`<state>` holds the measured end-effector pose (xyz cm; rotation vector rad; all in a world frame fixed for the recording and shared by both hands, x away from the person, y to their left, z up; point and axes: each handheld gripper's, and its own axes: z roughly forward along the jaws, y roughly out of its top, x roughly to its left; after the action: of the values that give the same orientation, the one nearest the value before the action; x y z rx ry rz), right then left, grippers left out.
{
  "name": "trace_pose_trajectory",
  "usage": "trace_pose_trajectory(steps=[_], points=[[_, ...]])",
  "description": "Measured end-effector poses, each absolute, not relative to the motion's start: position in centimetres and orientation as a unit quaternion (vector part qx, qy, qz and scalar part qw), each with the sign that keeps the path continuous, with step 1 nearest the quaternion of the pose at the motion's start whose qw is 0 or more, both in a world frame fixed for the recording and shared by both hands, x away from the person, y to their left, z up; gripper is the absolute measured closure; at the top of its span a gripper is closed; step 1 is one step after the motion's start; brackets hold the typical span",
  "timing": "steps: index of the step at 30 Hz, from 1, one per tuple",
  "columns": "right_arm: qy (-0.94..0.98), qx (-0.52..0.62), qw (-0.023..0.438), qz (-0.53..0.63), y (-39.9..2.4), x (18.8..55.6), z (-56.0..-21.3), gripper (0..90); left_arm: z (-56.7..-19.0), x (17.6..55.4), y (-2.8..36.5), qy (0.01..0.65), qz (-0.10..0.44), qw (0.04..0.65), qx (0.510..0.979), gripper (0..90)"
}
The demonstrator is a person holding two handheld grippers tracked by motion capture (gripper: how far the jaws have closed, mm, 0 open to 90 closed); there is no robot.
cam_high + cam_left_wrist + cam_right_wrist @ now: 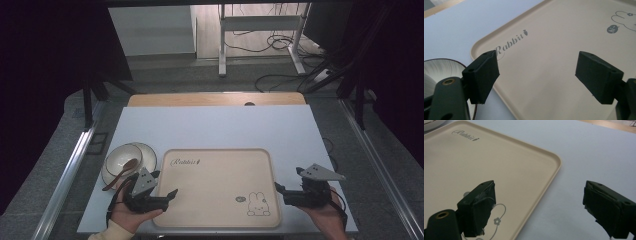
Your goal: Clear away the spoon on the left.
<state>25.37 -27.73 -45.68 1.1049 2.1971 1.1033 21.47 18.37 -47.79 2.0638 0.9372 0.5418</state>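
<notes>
Where the high view looks down, beige tray (215, 210) bare at lower centre, white bowl (120, 158) holding brown spoon (121, 172) at lower left, left gripper (166, 186) beside it, right gripper (280, 181) lower right, left gripper view, jaws wide apart over tray (549, 75), gripping nothing, right gripper view, jaws spread, nothing held, tray edge (549, 173) between.

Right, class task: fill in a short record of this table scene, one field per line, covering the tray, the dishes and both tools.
tray: beige tray, bare, rabbit drawing at its near right corner
bowl: white bowl on a plate, left of the tray
spoon: brown spoon resting in the bowl
left tool: open, over the tray's left edge
right tool: open, at the tray's right edge
</notes>
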Motion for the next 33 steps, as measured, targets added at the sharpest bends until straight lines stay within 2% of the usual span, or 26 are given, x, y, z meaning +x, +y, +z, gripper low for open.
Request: trace_pose_trajectory(steps=[6,27,33], points=[[0.792,0.401,0.210,0.408,-28.6,25.3,-46.0,13.5,-47.8,21.4,18.3,0.369,0.218,0.394,0.813,19.1],[0.796,0.392,0.215,0.408,-29.0,24.4,-46.1,15.2,-47.4,21.5,17.8,0.348,0.221,0.398,0.820,21.0],[0.794,0.394,0.218,0.408,-29.1,24.5,-46.1,15.4,-46.9,21.4,18.3,0.359,0.228,0.394,0.815,22.0]])
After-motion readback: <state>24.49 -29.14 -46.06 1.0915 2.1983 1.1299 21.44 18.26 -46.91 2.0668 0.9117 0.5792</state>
